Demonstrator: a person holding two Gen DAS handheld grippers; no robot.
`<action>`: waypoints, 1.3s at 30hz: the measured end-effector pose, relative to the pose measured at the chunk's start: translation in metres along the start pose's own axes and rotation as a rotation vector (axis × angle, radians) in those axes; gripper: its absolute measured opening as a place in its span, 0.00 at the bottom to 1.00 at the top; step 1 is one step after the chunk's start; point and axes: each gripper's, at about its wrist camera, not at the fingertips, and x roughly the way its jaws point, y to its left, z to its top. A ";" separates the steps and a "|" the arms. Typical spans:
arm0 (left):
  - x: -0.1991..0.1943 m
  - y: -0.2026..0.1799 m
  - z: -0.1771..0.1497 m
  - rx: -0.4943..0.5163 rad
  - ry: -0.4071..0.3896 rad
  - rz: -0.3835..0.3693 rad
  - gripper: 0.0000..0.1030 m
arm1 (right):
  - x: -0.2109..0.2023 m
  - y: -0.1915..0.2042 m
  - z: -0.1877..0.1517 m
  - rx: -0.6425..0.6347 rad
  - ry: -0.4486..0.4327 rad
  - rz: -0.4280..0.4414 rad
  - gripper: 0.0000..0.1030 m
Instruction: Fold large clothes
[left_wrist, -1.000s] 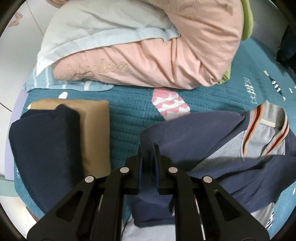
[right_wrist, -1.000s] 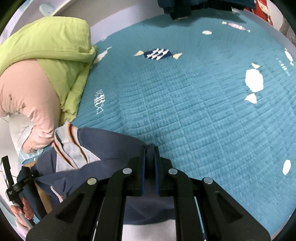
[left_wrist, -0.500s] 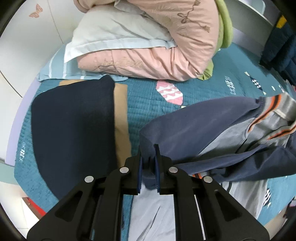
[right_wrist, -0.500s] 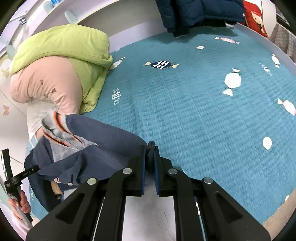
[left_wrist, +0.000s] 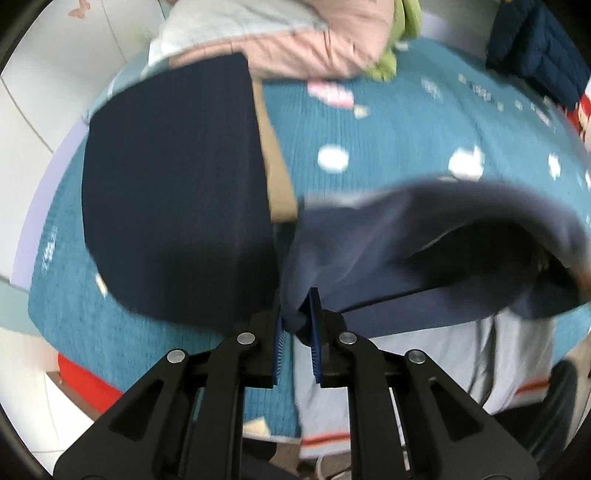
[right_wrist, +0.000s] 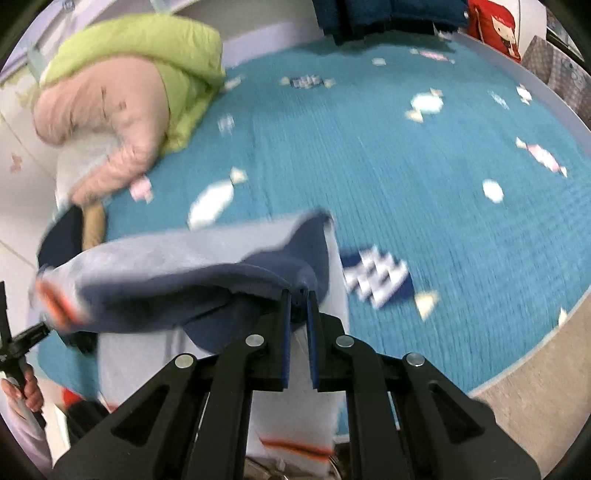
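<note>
We've got the navy sweatshirt (left_wrist: 388, 254) lifted over the bed (right_wrist: 424, 184), left tool (left_wrist: 298, 325) and right tool (right_wrist: 296, 321) each clamped on an edge. Thin bites could slip, dropping it onto the folded pile (left_wrist: 173, 192).

Navy-grey garment (left_wrist: 388, 258), orange stripes; teal candy-print bedspread (right_wrist: 424, 166); pink-green duvet (right_wrist: 122, 88).

Black linkage arms, silver rivets, blue-padded fingers (left_wrist: 314, 325).
</note>
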 end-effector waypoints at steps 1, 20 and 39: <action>0.008 0.000 -0.012 0.011 0.015 0.044 0.11 | 0.007 -0.003 -0.013 -0.007 0.022 -0.020 0.07; 0.015 0.010 -0.069 -0.159 0.119 -0.285 0.72 | 0.037 -0.021 -0.056 0.196 0.146 0.152 0.36; 0.040 0.012 -0.049 -0.391 0.093 -0.232 0.04 | 0.057 -0.005 -0.035 0.375 0.117 0.105 0.05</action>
